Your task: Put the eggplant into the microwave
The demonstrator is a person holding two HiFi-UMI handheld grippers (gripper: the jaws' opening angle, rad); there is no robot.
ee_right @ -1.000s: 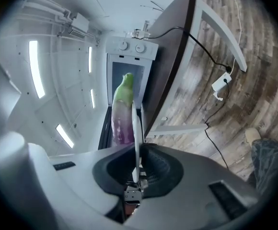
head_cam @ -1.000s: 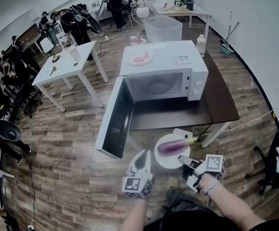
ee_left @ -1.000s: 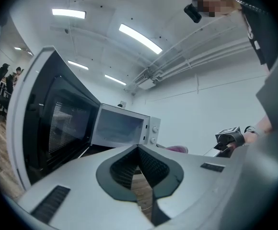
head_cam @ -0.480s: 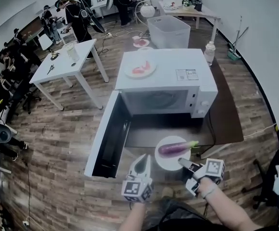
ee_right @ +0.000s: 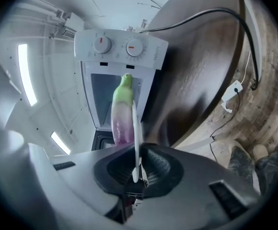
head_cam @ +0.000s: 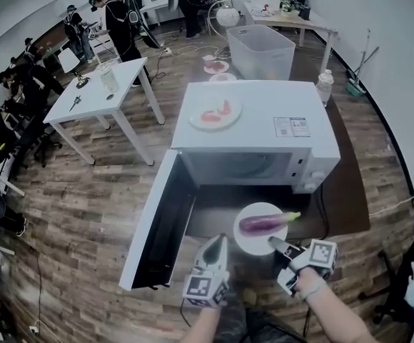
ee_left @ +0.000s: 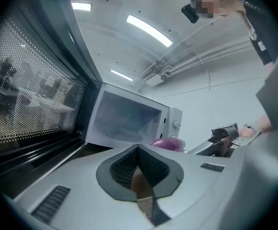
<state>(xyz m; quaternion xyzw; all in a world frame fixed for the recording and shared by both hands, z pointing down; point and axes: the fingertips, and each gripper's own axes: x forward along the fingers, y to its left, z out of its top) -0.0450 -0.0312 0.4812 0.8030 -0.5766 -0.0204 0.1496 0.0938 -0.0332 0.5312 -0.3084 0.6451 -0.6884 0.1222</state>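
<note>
A purple eggplant (head_cam: 264, 223) with a green stem lies on a white plate (head_cam: 253, 244) in front of the white microwave (head_cam: 257, 131). The microwave door (head_cam: 157, 220) hangs wide open to the left. My right gripper (head_cam: 275, 244) is shut on the plate's near rim and holds it above the dark table. In the right gripper view the plate (ee_right: 135, 128) stands edge-on between the jaws, the eggplant (ee_right: 122, 111) against it and the microwave (ee_right: 122, 47) behind. My left gripper (head_cam: 216, 243) is shut and empty, left of the plate. The left gripper view shows the eggplant (ee_left: 167, 143) ahead and the door (ee_left: 28, 90) close at left.
A plate of red food (head_cam: 215, 113) sits on top of the microwave. The dark brown table (head_cam: 346, 191) carries a black cable (head_cam: 321, 209) and a bottle (head_cam: 325, 86). A clear bin (head_cam: 268, 48), a white table (head_cam: 100, 95) and several people are farther back.
Both grippers and the plate with the eggplant have moved forward towards the microwave, which now shows larger and nearer. The right grip on the plate is unchanged.
</note>
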